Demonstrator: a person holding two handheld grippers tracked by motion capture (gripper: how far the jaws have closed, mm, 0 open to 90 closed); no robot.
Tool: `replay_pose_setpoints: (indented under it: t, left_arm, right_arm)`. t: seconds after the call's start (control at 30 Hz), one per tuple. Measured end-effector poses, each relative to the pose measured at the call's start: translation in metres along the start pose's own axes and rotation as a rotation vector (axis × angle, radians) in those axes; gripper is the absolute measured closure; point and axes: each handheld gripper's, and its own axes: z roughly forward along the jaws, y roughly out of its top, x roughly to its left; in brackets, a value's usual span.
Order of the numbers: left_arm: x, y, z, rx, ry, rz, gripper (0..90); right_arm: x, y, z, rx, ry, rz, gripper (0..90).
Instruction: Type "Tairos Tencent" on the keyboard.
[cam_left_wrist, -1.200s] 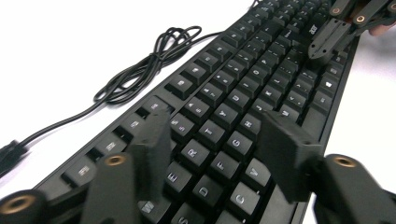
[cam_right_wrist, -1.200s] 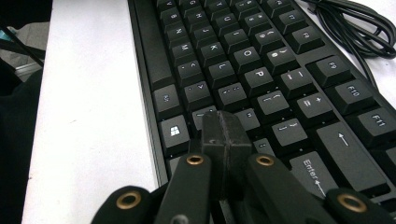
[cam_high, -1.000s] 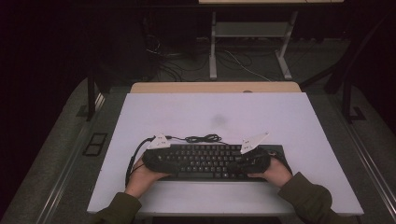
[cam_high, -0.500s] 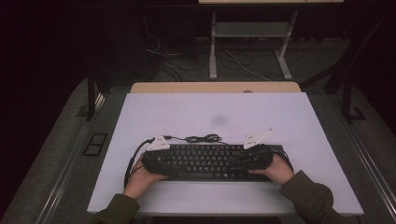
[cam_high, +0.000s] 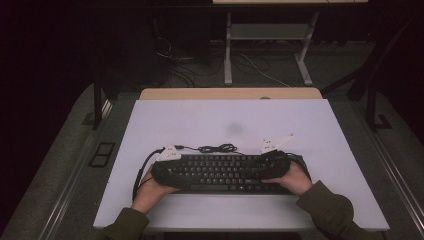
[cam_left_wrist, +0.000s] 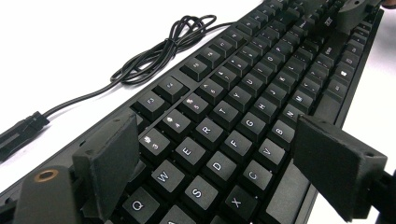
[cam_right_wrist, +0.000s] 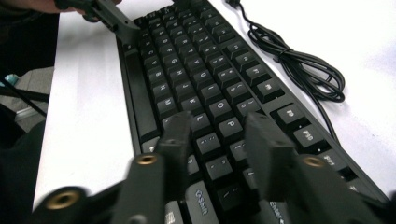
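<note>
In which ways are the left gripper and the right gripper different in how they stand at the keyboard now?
The left gripper has its jaws spread wide, spanning several key columns at the Q-W-E end of the keyboard; the right gripper has its jaws closer together, over the keys around P. The left gripper's view is sharp, while the right gripper's view is blurred. Both hang open above the keys, one at each end.

- We see bare table (cam_high: 210, 122) open beyond the keyboard (cam_high: 222, 172), save the bundled cable (cam_high: 217, 148) just behind it
- We find a narrow free strip along the table's near edge, between the hands
</note>
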Motion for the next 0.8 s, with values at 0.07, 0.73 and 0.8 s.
replay_pose_setpoints:
  t: [0.07,0.73,0.8]
  left_arm:
    - [0.0,0.0,0.0,0.001,0.0,0.0,14.5]
    - [0.0,-0.001,-0.001,0.0,0.0,-0.011,15.6]
    - [0.0,-0.001,-0.001,0.0,0.001,-0.014,15.8]
  right_arm:
    - [-0.001,0.001,0.002,-0.013,-0.019,0.009,45.3]
    - [-0.006,0.013,0.026,-0.087,-0.08,0.054,24.3]
    - [-0.006,0.014,0.029,-0.092,-0.078,0.05,23.8]
